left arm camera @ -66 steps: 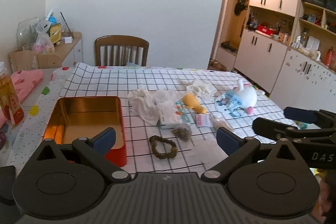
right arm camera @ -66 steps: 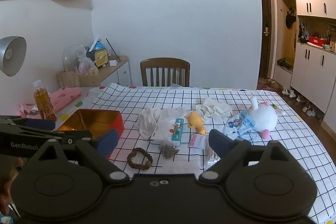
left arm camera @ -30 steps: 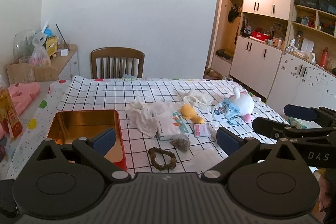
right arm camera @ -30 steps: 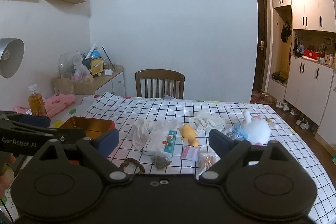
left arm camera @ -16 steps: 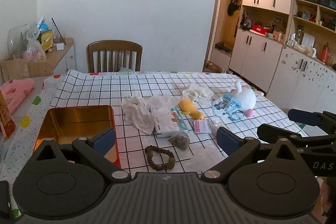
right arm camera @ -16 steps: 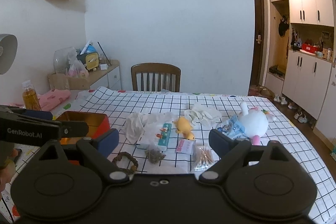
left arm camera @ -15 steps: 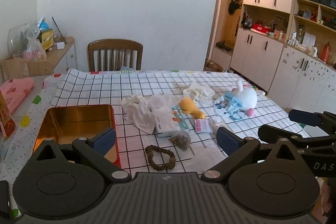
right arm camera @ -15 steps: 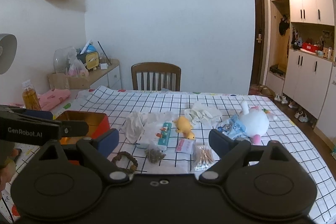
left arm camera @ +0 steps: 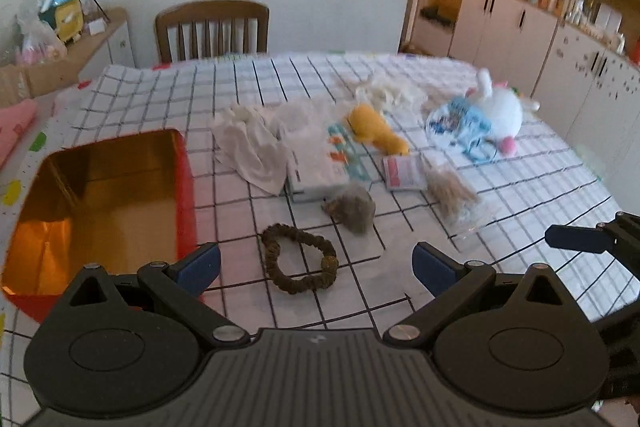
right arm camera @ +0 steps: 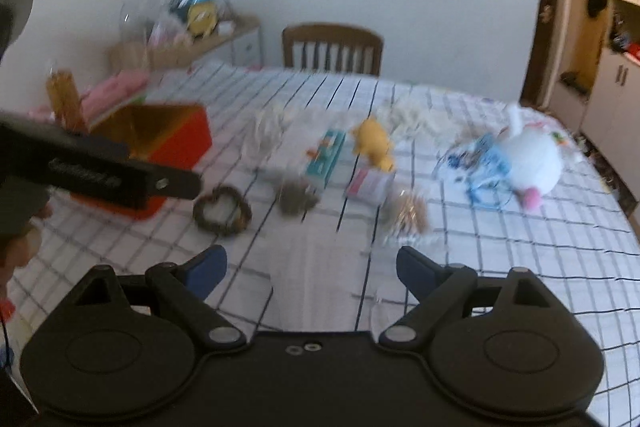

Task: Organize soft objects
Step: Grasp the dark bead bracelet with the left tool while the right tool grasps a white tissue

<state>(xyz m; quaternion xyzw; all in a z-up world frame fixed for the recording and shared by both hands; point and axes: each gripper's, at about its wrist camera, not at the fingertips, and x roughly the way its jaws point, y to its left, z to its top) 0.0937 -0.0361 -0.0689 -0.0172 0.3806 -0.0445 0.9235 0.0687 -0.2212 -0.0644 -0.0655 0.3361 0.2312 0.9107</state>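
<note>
On the checked tablecloth lie a brown scrunchie point(left arm camera: 298, 263) point(right arm camera: 222, 211), a grey fuzzy lump point(left arm camera: 352, 213) point(right arm camera: 296, 201), a white cloth point(left arm camera: 252, 143), a yellow plush point(left arm camera: 376, 133) point(right arm camera: 374, 143) and a white plush toy point(left arm camera: 500, 111) point(right arm camera: 534, 163). An empty red tin with a gold inside point(left arm camera: 100, 203) point(right arm camera: 156, 135) stands at the left. My left gripper point(left arm camera: 316, 269) hangs open just before the scrunchie. My right gripper point(right arm camera: 312, 267) is open over bare cloth, nothing between its fingers.
A tissue pack point(left arm camera: 320, 163), a pink sachet point(left arm camera: 404, 173) and a clear bag of swabs point(left arm camera: 452, 193) lie among the soft things. A wooden chair point(left arm camera: 212, 29) stands at the far side. A drink bottle point(right arm camera: 66, 99) stands left of the tin. Cabinets point(left arm camera: 560, 39) line the right wall.
Both grippers have come down and tilted toward the table, so the objects appear larger and nearer. Both stay open. Nothing on the table has moved.
</note>
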